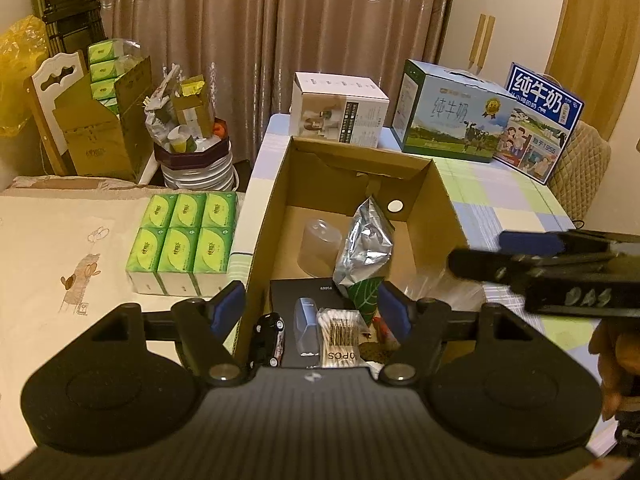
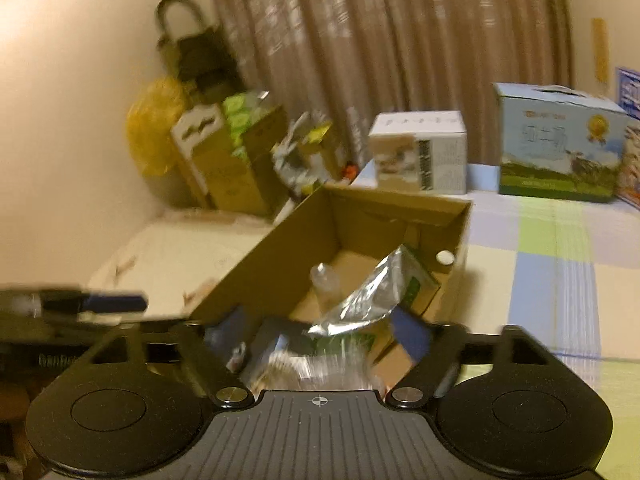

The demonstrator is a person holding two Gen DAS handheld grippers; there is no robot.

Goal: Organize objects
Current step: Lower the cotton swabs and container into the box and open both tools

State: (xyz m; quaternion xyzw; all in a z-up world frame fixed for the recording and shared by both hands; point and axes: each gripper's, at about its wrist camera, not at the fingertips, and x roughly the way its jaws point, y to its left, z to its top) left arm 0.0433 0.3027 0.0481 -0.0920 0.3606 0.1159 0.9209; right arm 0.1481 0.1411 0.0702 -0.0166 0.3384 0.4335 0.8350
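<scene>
An open cardboard box [image 1: 264,232] [image 2: 260,264] stands on the checkered tablecloth [image 1: 512,208]. Inside it are a crumpled silver bag [image 1: 364,244] [image 2: 360,300] with a green leaf print, a clear plastic cup [image 1: 318,248] [image 2: 326,280], a black toy car [image 1: 270,338], a blue case [image 1: 306,330], a cotton swab pack [image 1: 340,338] and a flat black box [image 1: 296,292]. My left gripper [image 1: 312,306] hangs open over the box's near end, holding nothing. My right gripper [image 2: 316,330] is open too, over the box's near right side; its view is blurred. It also shows at the right of the left wrist view as the right gripper [image 1: 492,252].
Green tissue packs [image 1: 182,236] sit on the cream surface left of the box. Behind the box stand a white carton [image 1: 338,108] and two milk cartons [image 1: 448,116] [image 1: 540,120]. A chair with a cardboard box [image 1: 100,132] and a full bin [image 1: 192,152] are at the back left.
</scene>
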